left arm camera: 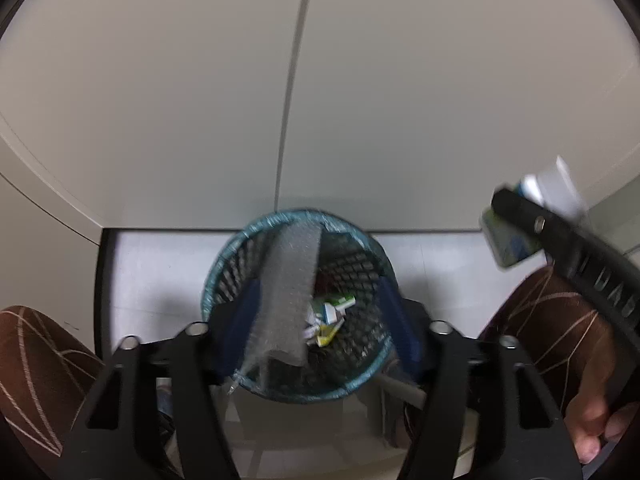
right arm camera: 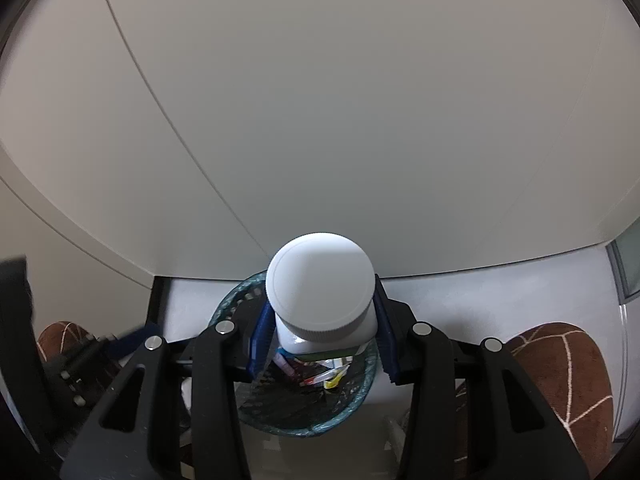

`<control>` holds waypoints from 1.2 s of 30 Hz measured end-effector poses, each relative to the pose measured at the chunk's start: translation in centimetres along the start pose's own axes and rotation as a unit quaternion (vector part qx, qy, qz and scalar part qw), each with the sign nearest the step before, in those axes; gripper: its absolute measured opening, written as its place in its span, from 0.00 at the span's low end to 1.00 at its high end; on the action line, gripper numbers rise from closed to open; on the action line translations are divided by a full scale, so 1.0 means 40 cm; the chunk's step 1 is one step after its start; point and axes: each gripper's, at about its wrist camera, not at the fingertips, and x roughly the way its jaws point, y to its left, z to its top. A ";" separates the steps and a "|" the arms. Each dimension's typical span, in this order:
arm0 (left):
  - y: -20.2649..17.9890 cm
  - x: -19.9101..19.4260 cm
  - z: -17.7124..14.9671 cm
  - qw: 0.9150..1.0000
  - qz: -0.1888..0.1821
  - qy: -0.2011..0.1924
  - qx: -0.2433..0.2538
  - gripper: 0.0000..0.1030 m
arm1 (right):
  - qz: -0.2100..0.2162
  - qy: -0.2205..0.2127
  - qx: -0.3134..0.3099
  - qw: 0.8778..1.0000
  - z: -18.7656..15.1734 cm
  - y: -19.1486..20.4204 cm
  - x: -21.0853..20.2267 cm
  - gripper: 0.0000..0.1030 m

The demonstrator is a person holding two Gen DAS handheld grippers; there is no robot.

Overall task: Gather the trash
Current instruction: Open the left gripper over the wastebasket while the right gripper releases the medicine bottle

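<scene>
Looking down, I see my left gripper (left arm camera: 316,320) spread wide over the blue mesh bin (left arm camera: 298,392). A strip of bubble wrap (left arm camera: 290,288) hangs loose between the fingers, near the pad at 9 o'clock, its low end in the bin. My right gripper (right arm camera: 320,336) is squeezing a white bottle (right arm camera: 320,292) by its sides, right above the bin too. Small wrappers (left arm camera: 326,318) lie at the bottom. Brown patterned slippers (left arm camera: 36,364) sit at 8 and 4 o'clock.
</scene>
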 end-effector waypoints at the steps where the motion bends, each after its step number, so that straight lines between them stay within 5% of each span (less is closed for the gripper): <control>1: 0.008 -0.011 0.005 1.000 0.005 -0.007 0.001 0.69 | 0.008 0.001 -0.004 1.000 -0.001 0.004 0.000 0.40; 7: 0.070 -0.057 0.032 0.999 0.033 -0.036 -0.005 0.84 | 0.033 0.016 -0.039 0.999 0.003 0.038 0.024 0.40; 19: 0.118 -0.076 0.056 0.998 0.046 -0.043 -0.015 0.93 | 0.057 0.056 -0.079 0.994 -0.007 0.097 0.068 0.41; 28: 0.140 -0.081 0.053 0.997 0.050 -0.047 -0.039 0.94 | 0.048 0.042 -0.069 0.996 -0.006 0.056 0.034 0.60; 36: 0.132 -0.105 0.054 0.997 0.053 -0.049 -0.034 0.94 | 0.017 0.014 -0.056 0.998 0.026 0.007 -0.060 0.88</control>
